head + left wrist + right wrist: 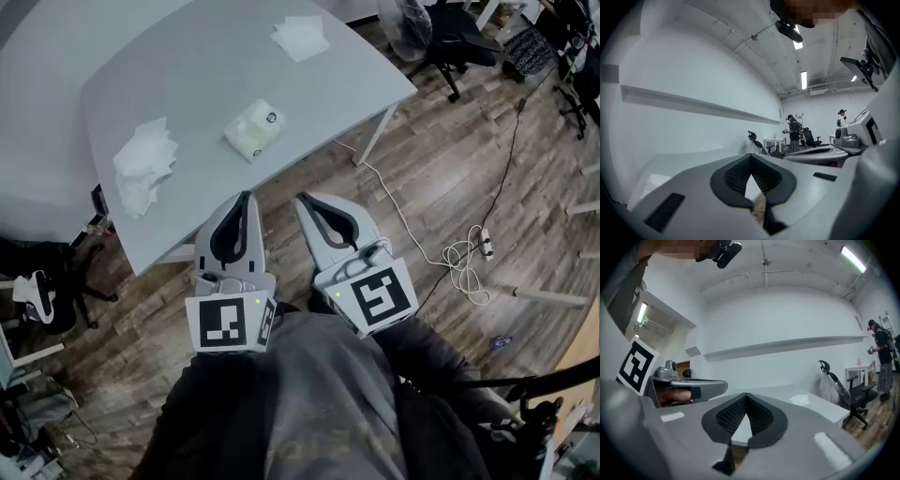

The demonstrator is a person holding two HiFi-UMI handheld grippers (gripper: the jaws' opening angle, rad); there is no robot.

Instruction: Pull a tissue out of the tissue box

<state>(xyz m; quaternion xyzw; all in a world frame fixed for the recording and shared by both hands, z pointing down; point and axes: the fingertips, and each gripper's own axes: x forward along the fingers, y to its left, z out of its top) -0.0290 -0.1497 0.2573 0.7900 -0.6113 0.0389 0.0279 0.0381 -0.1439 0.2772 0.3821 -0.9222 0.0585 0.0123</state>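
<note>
The tissue pack (pixel 251 129), pale green and white, lies near the front of the grey table (pixel 112 66). A heap of pulled tissues (pixel 143 165) lies to its left, and a flat tissue (pixel 300 37) rests at the table's far right. Both grippers hang side by side over the wooden floor, short of the table's near edge and close to my body. My left gripper (pixel 247 196) (pixel 750 157) is shut with nothing in it. My right gripper (pixel 302 200) (pixel 746 395) is also shut and empty. Neither touches the pack.
A white table leg (pixel 375 136) stands at the near right corner. A white cable and power strip (pixel 472 251) lie on the floor to the right. Black office chairs (pixel 455 37) stand at the back right. A person (pixel 793 133) stands far off.
</note>
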